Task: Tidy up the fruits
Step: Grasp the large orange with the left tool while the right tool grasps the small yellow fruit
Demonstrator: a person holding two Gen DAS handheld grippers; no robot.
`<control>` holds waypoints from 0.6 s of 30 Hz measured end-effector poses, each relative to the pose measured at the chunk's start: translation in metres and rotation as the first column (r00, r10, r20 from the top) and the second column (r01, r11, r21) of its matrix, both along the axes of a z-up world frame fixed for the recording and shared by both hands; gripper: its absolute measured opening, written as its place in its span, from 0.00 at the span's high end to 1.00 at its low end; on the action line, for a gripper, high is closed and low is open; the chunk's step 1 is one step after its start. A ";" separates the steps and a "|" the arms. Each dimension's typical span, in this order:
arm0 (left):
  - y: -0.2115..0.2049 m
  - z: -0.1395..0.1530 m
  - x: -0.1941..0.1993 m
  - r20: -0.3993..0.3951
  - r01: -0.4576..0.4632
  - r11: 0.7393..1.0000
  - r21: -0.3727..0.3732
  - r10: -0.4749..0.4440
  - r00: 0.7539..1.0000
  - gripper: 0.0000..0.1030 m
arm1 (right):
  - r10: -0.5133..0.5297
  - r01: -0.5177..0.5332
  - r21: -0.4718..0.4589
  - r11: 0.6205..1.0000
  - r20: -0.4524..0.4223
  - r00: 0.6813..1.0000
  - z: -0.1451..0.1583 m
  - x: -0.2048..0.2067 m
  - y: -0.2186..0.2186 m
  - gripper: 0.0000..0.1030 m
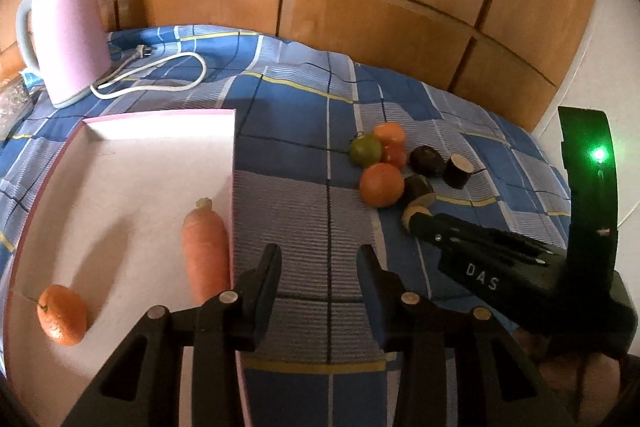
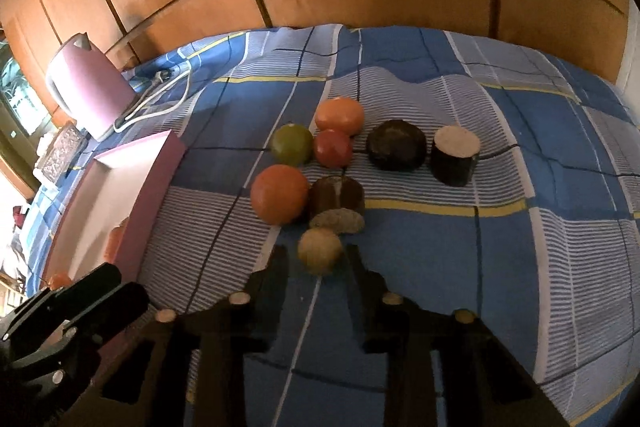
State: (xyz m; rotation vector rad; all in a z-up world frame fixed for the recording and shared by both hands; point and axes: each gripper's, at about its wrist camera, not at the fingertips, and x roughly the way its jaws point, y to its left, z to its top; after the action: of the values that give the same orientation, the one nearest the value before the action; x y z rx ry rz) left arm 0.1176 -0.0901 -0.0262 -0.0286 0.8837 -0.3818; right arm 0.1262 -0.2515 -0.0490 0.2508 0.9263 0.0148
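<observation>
1. Only the left wrist view showed the inside of the pink tray (image 1: 120,187): a carrot (image 1: 206,251) lay along its right wall and a small orange (image 1: 62,319) sat at its near left.
2. Only the right wrist view showed the pale round fruit (image 2: 320,250) whole; in the left wrist view the right gripper (image 1: 424,223) hid most of it.
3. Right gripper (image 2: 318,259): fingers set wide, the pale round fruit between the tips; whether they touched it could not be told.
4. Left gripper (image 1: 318,259): fingers wide apart, holding nothing, above the checked cloth (image 1: 400,95) just right of the tray's right wall.
5. Fruit cluster on the cloth, right of the tray and well apart from it: large orange (image 2: 279,193), green fruit (image 2: 292,143), red fruit (image 2: 333,148), far orange (image 2: 339,115).
6. Dark pieces beside the cluster, farther from the tray: round piece (image 2: 397,145), cut cylinder (image 2: 455,155).
7. Pink kettle (image 1: 68,35) with white cord (image 1: 160,75), beyond the tray's far end.
</observation>
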 end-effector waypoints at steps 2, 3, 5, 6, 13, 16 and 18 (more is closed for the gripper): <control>-0.003 -0.001 0.003 -0.005 0.007 1.000 -0.005 -0.007 1.000 0.61 | 0.004 -0.004 0.009 1.000 0.000 1.000 -0.001 0.001 -0.002 0.80; -0.005 -0.001 0.004 -0.004 0.009 1.000 -0.004 -0.009 1.000 0.62 | 0.013 -0.013 0.009 1.000 -0.001 1.000 -0.001 0.000 -0.003 0.80; -0.010 -0.002 0.007 -0.010 0.020 1.000 -0.006 -0.020 1.000 0.61 | 0.012 -0.012 0.002 1.000 -0.003 1.000 0.001 -0.002 -0.004 0.80; -0.012 -0.003 0.008 -0.013 0.021 1.000 -0.007 -0.021 1.000 0.61 | 0.008 -0.008 -0.001 1.000 -0.003 1.000 0.002 -0.003 -0.006 0.80; -0.034 -0.011 0.028 -0.042 0.060 0.998 -0.007 -0.061 0.997 0.60 | -0.039 0.038 -0.047 0.998 -0.021 0.999 0.002 -0.011 -0.024 0.80; -0.042 -0.013 0.035 -0.046 0.067 0.998 -0.008 -0.067 0.997 0.60 | -0.039 0.038 -0.028 0.999 -0.023 0.999 0.001 -0.012 -0.031 0.80; -0.047 -0.014 0.038 -0.045 0.075 0.997 -0.003 -0.075 0.996 0.60 | -0.040 0.039 -0.022 0.999 -0.022 0.999 0.001 -0.012 -0.032 0.79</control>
State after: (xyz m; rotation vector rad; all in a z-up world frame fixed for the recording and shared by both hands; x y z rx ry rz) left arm 0.1553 -0.1371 -0.0405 -0.0056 0.9312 -0.4537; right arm 0.1144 -0.2840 -0.0479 0.2496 0.9432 -0.0348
